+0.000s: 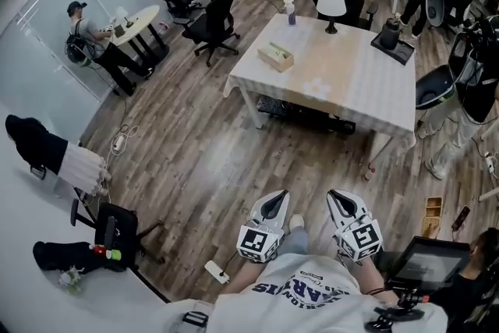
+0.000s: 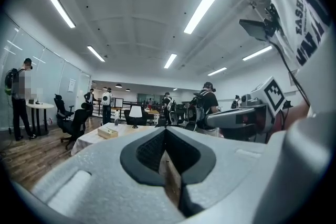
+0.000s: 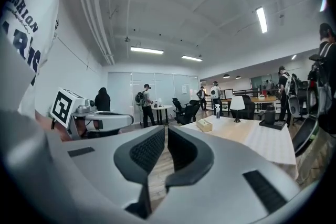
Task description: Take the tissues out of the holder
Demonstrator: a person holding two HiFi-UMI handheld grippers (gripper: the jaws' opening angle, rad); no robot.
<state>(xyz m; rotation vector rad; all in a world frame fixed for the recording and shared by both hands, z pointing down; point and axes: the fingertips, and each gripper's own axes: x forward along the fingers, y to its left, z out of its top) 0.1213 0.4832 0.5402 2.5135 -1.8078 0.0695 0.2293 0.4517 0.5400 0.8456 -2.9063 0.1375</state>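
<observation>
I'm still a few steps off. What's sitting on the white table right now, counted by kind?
Tissue holder: 1
Spray bottle: 1
Table lamp: 1
Dark container: 1
Black tray under it: 1
Total: 5

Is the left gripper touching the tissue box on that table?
Apart. The head view shows the left gripper close to the person, with wood floor between it and the tissue box.

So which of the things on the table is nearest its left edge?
The tissue holder, a low tan box; the spray bottle, lamp and black container stand further right.
</observation>
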